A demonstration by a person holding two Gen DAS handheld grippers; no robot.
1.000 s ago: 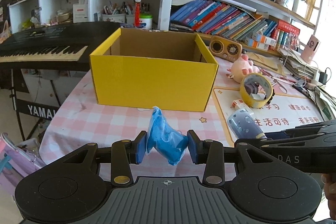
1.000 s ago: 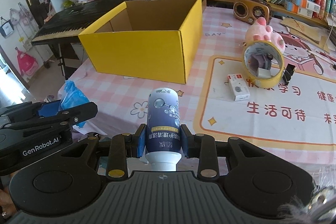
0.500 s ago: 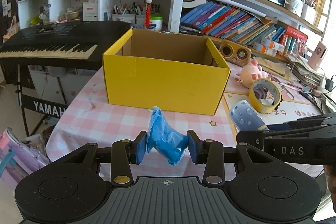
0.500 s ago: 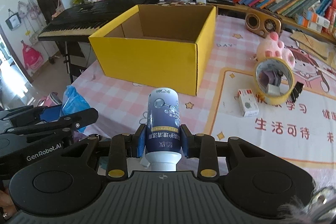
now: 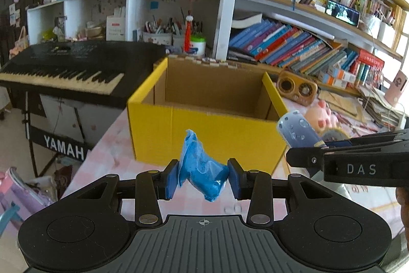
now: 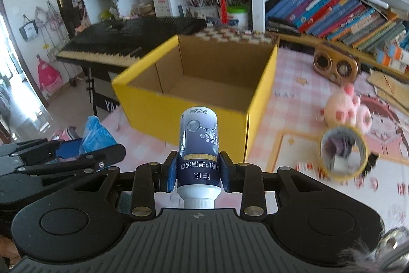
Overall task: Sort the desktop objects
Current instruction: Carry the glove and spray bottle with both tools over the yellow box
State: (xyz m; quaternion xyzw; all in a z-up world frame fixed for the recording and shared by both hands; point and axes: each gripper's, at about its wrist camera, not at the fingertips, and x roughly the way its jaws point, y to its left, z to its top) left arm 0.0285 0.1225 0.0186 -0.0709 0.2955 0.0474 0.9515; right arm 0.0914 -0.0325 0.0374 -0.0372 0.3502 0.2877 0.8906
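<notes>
Two grippers, each carrying one item in front of the box

The bottle, pinched near its cap by the right gripper, points base-first up-frame at the one yellow box, whose visible interior is bare. Lower centre, the left gripper clamps one crumpled blue bag.

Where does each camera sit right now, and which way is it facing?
Left wrist: on the left gripper, facing the yellow box; its fingers pinch a blue bag.
Right wrist: on the right gripper, facing the box's open top, fingers clamping a bottle.
Shared: box, bag, bottle, keyboard, each other's gripper.
</notes>
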